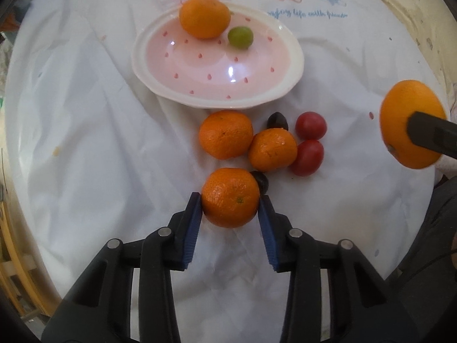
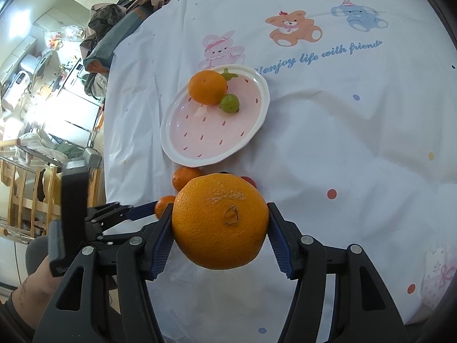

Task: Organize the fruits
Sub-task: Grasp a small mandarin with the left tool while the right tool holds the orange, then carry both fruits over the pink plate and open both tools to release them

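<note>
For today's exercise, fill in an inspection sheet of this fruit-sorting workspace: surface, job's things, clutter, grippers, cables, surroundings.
Surface: white cartoon-print tablecloth, wrinkled.
Job's things: pink strawberry plate holds one mandarin and a green grape; two loose mandarins, two red tomatoes and two dark fruits lie on the cloth beside the plate.
Clutter: nothing seen.
Grippers: left gripper shut on a nearest mandarin; right gripper shut on a large orange, apparently off the cloth.
Cables: nothing seen.
Surroundings: wooden chair, piled clothes.

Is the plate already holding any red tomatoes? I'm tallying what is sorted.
No: the pink plate holds only a mandarin and a green fruit, while both red tomatoes lie on the cloth.
</note>
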### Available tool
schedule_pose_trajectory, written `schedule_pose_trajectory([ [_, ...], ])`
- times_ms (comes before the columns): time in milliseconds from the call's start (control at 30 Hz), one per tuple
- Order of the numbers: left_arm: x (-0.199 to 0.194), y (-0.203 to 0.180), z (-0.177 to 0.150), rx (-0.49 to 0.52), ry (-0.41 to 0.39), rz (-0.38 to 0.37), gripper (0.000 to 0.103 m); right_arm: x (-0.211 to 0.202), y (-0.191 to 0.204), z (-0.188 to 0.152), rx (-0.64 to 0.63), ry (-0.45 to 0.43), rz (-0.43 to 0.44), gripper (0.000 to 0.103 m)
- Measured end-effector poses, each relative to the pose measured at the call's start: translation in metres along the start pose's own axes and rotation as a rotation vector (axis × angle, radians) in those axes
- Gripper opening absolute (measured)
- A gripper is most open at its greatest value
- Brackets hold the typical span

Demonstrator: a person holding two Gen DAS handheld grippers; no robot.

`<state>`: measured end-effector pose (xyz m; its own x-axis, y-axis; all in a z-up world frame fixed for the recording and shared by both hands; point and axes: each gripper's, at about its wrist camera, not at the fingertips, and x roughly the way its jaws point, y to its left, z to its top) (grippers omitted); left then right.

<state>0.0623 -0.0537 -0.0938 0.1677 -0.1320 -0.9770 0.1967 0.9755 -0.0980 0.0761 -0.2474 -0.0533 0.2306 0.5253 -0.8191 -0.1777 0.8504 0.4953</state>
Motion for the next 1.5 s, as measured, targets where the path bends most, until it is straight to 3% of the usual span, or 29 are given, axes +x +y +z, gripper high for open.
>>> schedule_pose_trajectory([
  [233,-0.027,0.021,-0.019,-0.079,-0.048,0.032,0.035,-0.012,-0.004,-0.004,0.021,-0.028,0.001,0.063],
  [367,-0.05,0.037,-0.026,-0.145,-0.122,0.061,0.035,-0.031,-0.012,-0.005,0.067,-0.097,0.013,0.063],
  [567,-0.089,0.06,-0.011,-0.213,-0.267,0.071,0.035,-0.061,-0.023,0.003,0.131,-0.229,0.08,0.063],
  [733,-0.109,0.061,0.007,-0.203,-0.322,0.065,0.035,-0.062,-0.028,0.023,0.149,-0.241,0.107,0.063],
  [1033,-0.097,0.057,0.046,-0.154,-0.312,0.069,0.036,-0.043,-0.03,0.058,0.124,-0.225,0.064,0.063],
  [1500,-0.006,0.064,0.109,-0.141,-0.204,0.085,0.036,0.046,-0.03,0.131,0.021,-0.116,-0.03,0.063],
])
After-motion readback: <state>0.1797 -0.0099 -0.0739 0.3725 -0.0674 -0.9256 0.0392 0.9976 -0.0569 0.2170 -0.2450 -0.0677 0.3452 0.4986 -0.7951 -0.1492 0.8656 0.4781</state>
